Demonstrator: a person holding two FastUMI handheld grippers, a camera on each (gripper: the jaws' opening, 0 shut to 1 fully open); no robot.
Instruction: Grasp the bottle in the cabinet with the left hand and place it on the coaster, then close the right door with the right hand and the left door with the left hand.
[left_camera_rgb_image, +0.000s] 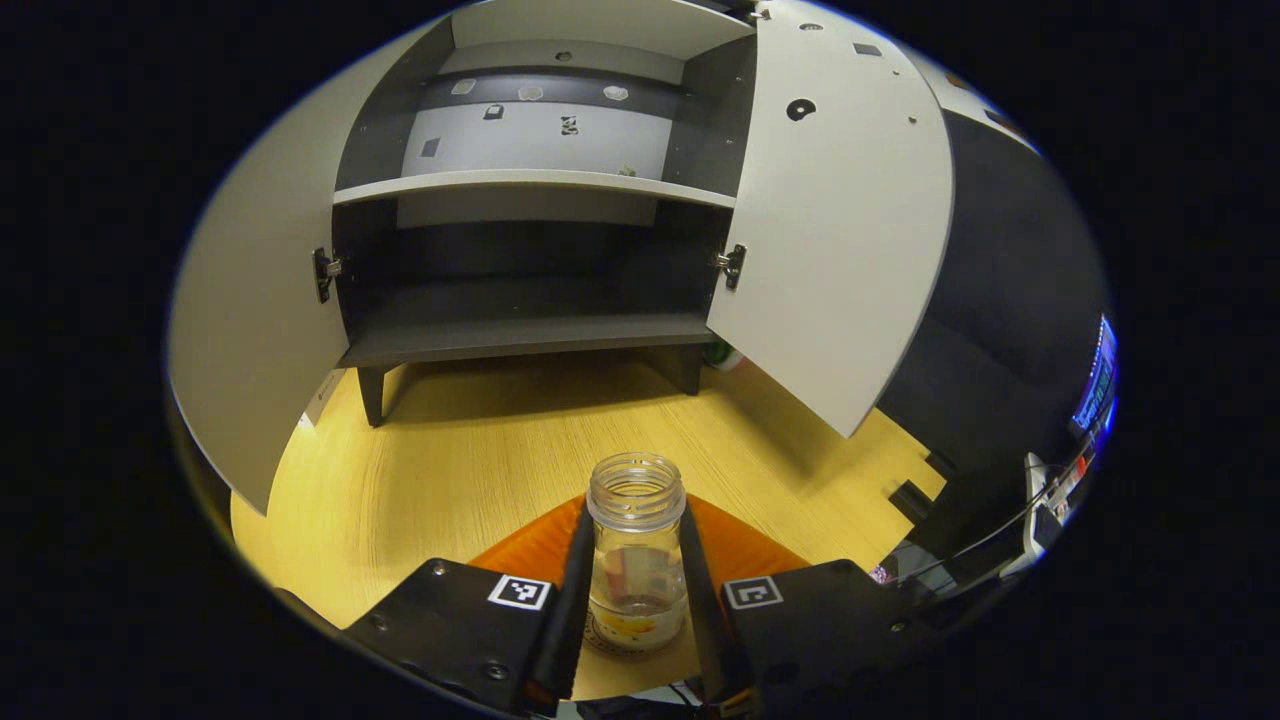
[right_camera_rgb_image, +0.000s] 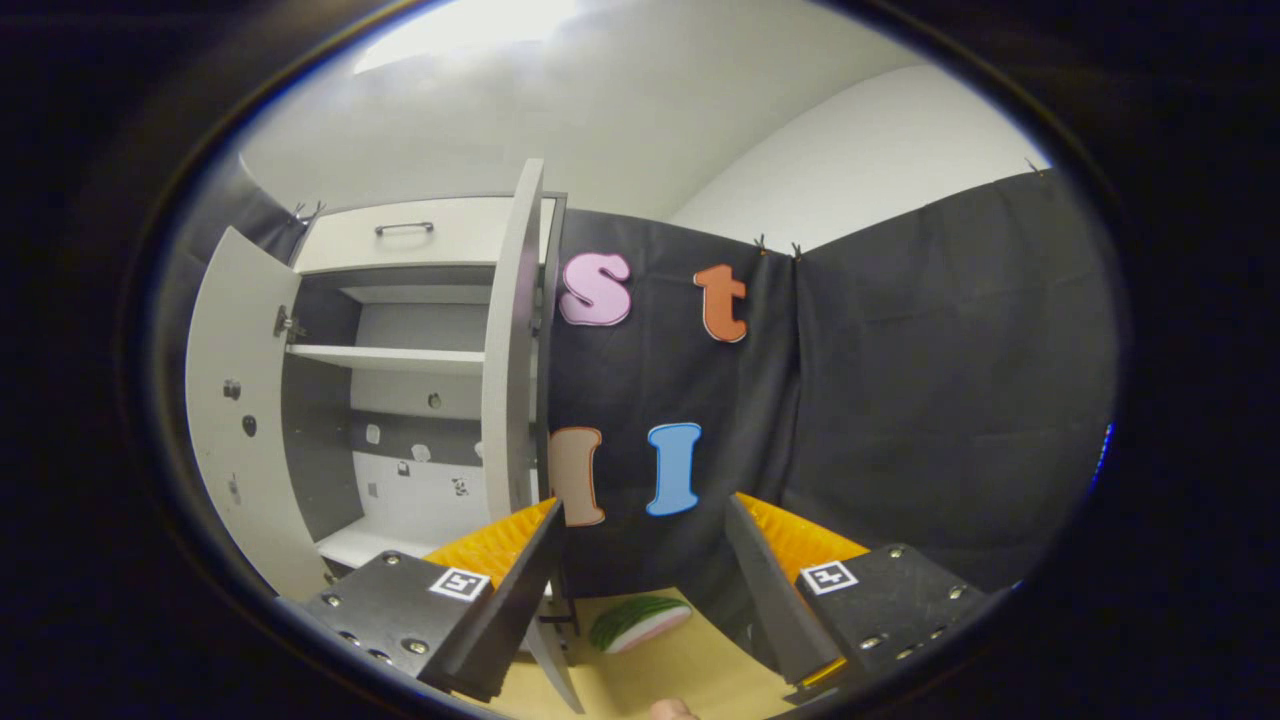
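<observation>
In the left gripper view the white left cabinet door (left_camera_rgb_image: 250, 330) is seen swung wide, the clear uncapped plastic bottle (left_camera_rgb_image: 636, 545) is gripped between the left gripper (left_camera_rgb_image: 636, 600) fingers just above the pale wooden table (left_camera_rgb_image: 450, 470), while the right gripper (right_camera_rgb_image: 650, 590) fingers are held spread apart, empty.

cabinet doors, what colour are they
Light grey, both doors standing open on the dark-framed cabinet; clearest in the left gripper view.
</observation>
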